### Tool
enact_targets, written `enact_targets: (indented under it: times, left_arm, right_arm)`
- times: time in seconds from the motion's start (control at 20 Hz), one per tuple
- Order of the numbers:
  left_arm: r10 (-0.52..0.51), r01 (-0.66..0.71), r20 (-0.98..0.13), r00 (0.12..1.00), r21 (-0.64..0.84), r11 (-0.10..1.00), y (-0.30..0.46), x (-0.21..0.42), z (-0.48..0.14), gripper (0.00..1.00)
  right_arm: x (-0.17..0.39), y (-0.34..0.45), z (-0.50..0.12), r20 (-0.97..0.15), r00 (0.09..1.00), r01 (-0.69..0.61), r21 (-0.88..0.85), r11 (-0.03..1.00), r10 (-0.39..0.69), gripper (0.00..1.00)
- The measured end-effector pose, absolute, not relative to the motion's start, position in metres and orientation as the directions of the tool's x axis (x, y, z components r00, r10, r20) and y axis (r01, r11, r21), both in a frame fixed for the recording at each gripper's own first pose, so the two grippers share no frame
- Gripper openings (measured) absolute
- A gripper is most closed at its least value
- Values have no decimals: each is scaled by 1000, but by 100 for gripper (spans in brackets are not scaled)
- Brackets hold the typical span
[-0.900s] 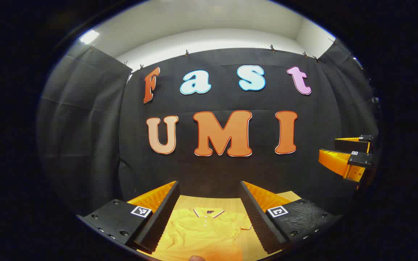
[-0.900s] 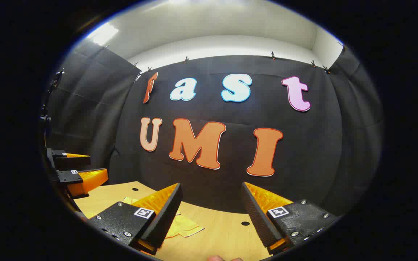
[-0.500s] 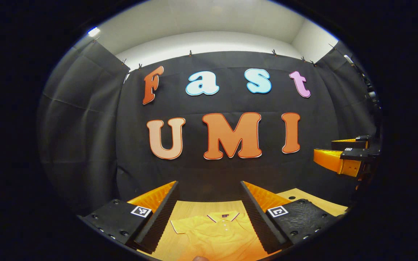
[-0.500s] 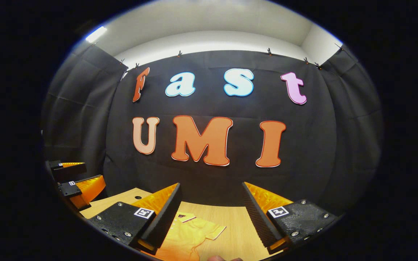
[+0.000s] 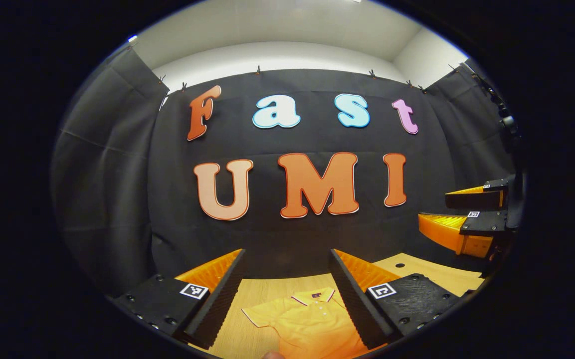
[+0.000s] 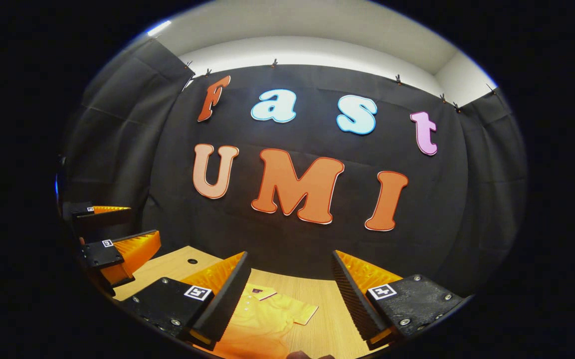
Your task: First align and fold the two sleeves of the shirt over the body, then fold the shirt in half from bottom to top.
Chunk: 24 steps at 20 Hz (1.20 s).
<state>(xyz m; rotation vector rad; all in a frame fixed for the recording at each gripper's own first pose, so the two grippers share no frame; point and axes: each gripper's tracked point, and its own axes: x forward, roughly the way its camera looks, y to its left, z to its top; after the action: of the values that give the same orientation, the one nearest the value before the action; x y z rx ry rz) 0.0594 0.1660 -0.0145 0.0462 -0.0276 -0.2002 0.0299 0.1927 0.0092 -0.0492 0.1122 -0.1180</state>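
A yellow polo shirt (image 5: pixel 307 321) lies flat on the wooden table (image 5: pixel 262 289), collar toward the back wall, one short sleeve spread out to its left. In the left gripper view my left gripper (image 5: pixel 287 294) hangs open above it, with nothing between its fingers. The right gripper (image 5: pixel 459 217) floats open at the far right. In the right gripper view the shirt (image 6: pixel 267 319) lies low between the fingers of my open right gripper (image 6: pixel 289 299), its sleeve (image 6: pixel 304 314) pointing right. The left gripper (image 6: pixel 117 234) hovers open at the left edge there.
The table (image 6: pixel 317 291) runs back to the black cloth wall. Small round holes (image 6: pixel 192 261) mark the tabletop. A fingertip (image 6: pixel 307 355) of the person's hand peeks in at the bottom edge.
Both grippers have shifted: the shirt has slid right between the left gripper's fingers, showing its left sleeve, and more of the shirt has come between the right gripper's fingers. Both stay open.
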Motion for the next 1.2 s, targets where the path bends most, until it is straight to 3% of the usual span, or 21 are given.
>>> enact_targets:
  times: [0.05, 0.6, 0.95, 1.2]
  left_arm:
    - [-186, 184, 21, 982, 58, 981, 168, 60, -19, 100]
    - [-13, 11, 32, 999, 63, 998, 172, 55, -20, 100]
    - [41, -45, 39, 998, 95, 995, 167, 49, -23, 100]
    - [110, -111, 14, 994, 98, 989, 178, 46, -32, 100]
  right_arm:
    - [34, 193, 6, -117, 987, 109, -57, 992, -115, 98]
    - [69, 159, -52, -203, 978, 45, -18, 999, -48, 98]
    - [114, 134, -117, -365, 931, 21, -13, 1000, -25, 98]
    - [140, 119, -182, -540, 842, 24, 45, 999, 4, 98]
